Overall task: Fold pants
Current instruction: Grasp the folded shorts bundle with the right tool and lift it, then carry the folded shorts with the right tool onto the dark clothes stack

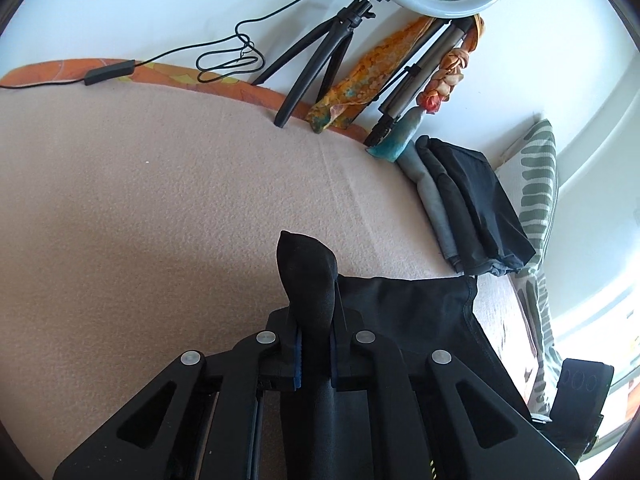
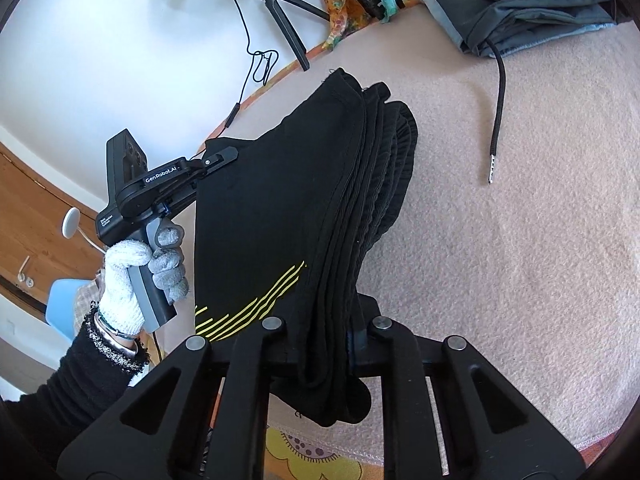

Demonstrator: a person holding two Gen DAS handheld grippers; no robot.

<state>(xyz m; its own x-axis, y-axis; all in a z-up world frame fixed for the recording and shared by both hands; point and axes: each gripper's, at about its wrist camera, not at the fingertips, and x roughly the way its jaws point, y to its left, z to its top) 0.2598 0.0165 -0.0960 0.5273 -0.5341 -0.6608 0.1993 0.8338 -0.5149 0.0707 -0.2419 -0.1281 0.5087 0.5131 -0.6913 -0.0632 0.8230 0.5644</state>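
The black pants (image 2: pixel 288 208) with yellow stripes hang bunched between both grippers, lifted above the pink blanket (image 2: pixel 520 260). My right gripper (image 2: pixel 324 332) is shut on a thick gathered wad of the pants. In the right wrist view my left gripper (image 2: pixel 218 158), held by a gloved hand, grips the pants' far edge. In the left wrist view my left gripper (image 1: pixel 316 340) is shut on a black corner of the pants (image 1: pixel 308 272), which pokes up past the fingers; more black cloth (image 1: pixel 420 312) trails to the right.
A pile of folded dark and grey clothes (image 1: pixel 468 204) lies at the blanket's far right, also in the right wrist view (image 2: pixel 516 4), with a black drawstring (image 2: pixel 498 112) trailing out. A ring light on a tripod (image 1: pixel 316 64), its cable and colourful scarves (image 1: pixel 360 76) stand by the wall. A striped pillow (image 1: pixel 536 184) lies right.
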